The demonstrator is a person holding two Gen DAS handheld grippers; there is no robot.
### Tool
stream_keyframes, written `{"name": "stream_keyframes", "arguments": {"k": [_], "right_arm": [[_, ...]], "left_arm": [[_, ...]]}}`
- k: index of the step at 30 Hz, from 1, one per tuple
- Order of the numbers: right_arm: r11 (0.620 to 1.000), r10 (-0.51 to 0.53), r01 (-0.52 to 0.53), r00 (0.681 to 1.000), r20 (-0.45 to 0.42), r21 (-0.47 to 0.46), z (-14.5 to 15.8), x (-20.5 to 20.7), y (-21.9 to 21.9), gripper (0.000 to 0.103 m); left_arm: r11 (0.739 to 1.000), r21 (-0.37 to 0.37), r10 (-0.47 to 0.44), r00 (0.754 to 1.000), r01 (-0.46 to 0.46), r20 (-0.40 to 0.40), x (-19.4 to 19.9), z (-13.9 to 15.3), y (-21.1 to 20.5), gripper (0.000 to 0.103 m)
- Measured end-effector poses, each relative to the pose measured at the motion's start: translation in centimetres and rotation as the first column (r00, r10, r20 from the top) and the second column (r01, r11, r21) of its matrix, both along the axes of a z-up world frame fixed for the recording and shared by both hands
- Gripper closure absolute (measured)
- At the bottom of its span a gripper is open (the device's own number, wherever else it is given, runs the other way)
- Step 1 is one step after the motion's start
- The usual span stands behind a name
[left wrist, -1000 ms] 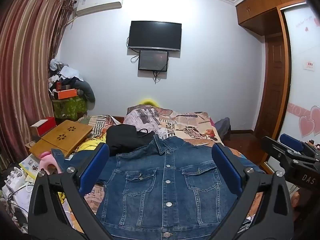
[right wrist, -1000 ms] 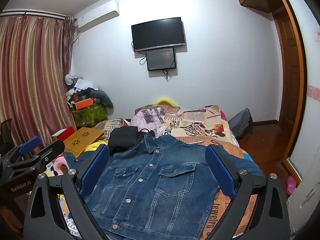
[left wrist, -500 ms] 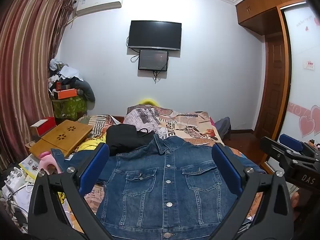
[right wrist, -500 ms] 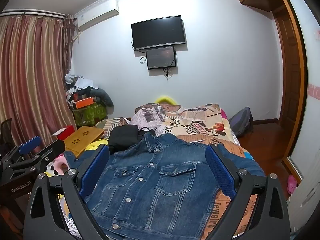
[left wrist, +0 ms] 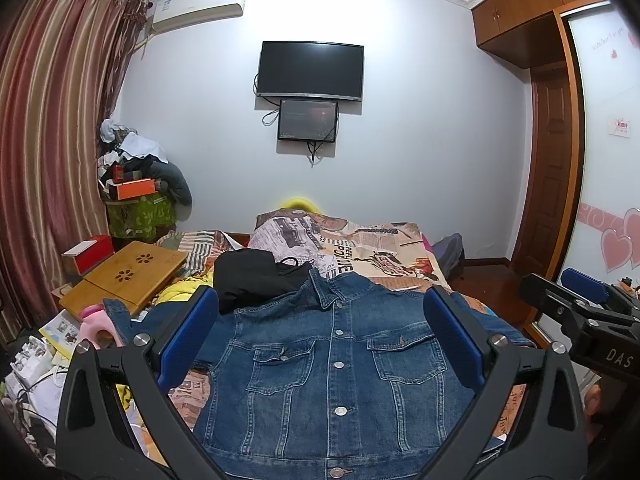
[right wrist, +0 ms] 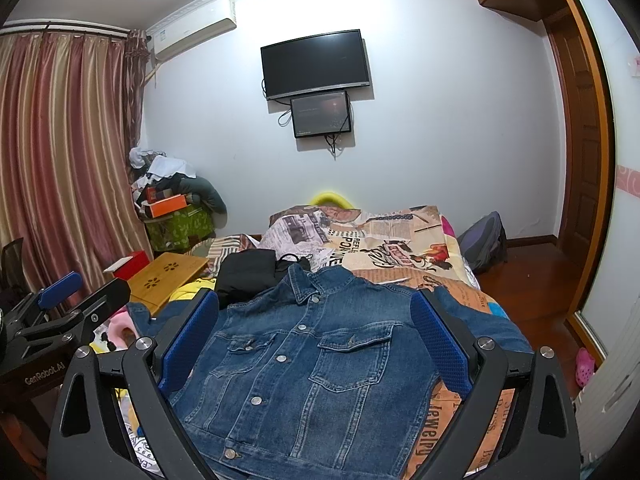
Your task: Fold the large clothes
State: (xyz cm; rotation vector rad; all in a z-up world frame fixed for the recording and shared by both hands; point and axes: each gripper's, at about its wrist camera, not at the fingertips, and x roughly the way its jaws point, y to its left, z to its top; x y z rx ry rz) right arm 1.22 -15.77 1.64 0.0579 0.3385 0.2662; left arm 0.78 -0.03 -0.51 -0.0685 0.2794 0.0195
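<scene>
**Both tools hanging wide above the spread jacket**

A denim jacket [left wrist: 336,364] is lying front up and buttoned on the bed [left wrist: 384,248], collar toward the far wall and hem at the near edge. Its sleeves are reaching out to the left and right. It is resting on a newspaper-print cover.

The left tool [left wrist: 320,332] is hovering over the near part of the jacket, its blue pads [left wrist: 188,336] standing well apart and gripping nothing. The right tool [right wrist: 316,340] is hanging beside it, to the right, likewise spread wide with nothing between its pads. Each tool is showing at the edge of the other's view: the right one at the right of the left wrist view, the left one at the left of the right wrist view. Whether either is touching the cloth cannot be told.

A black garment [left wrist: 256,276] is lying just beyond the collar, on the far left, touching the jacket's shoulder. A wooden lap desk [left wrist: 128,276] is sitting at the left of the bed, with a pink object [left wrist: 98,326] near it. A TV [left wrist: 311,70] is hanging on the far wall above a smaller screen [left wrist: 308,121].
</scene>
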Motion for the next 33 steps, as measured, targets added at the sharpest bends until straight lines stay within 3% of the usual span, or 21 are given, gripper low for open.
{"name": "stream_keyframes", "arguments": {"k": [33], "right_arm": [[1.0,0.001,-0.001,1.0,-0.006,0.003,-0.01,0.28,0.0,0.007]], "left_arm": [[1.0,-0.004,0.008,1.0,-0.008,-0.009,0.53,-0.6,0.49,0.0]]}}
